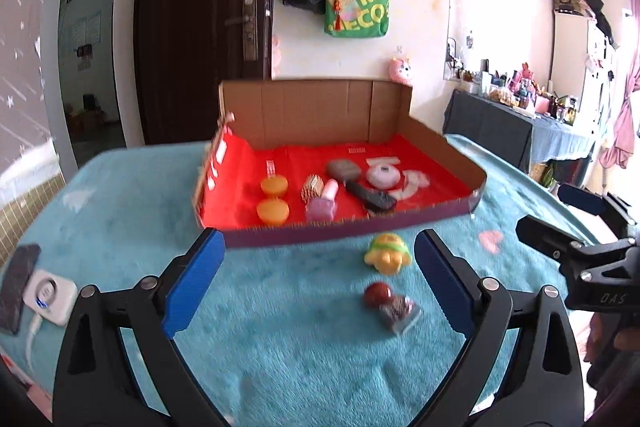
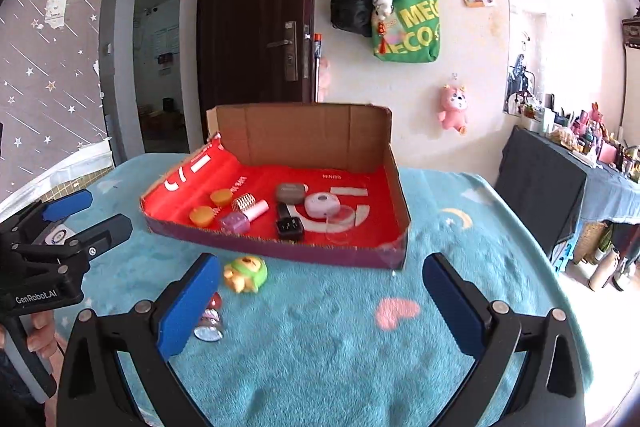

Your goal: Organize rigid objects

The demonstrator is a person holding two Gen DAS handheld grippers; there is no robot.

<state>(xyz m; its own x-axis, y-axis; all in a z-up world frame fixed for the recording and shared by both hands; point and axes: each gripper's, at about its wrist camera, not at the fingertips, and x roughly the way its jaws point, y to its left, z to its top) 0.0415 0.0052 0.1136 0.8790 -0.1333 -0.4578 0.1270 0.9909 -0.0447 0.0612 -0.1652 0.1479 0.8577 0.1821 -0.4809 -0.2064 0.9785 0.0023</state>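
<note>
A cardboard box [image 1: 320,231] [image 2: 280,247] with a red lining stands on the teal blanket. Inside lie two orange caps [image 1: 273,197], a pink nail polish bottle [image 1: 323,203], a grey case [image 2: 290,193], a black adapter [image 2: 289,225] and a lilac round case [image 2: 321,205]. In front of the box, a yellow and green toy figure [image 1: 388,253] [image 2: 246,273] and a small red-capped bottle [image 1: 390,303] [image 2: 210,319] rest on the blanket. My left gripper [image 1: 320,279] [image 2: 110,213] is open and empty, with both loose items ahead of it. My right gripper [image 2: 320,291] [image 1: 540,209] is open and empty too.
A dark phone [image 1: 20,283] and a white charger [image 1: 50,295] lie at the blanket's left edge. A dark table [image 2: 560,187] crowded with bottles stands to the right. Behind the box are a brown door [image 2: 256,7] and bags hung on the wall.
</note>
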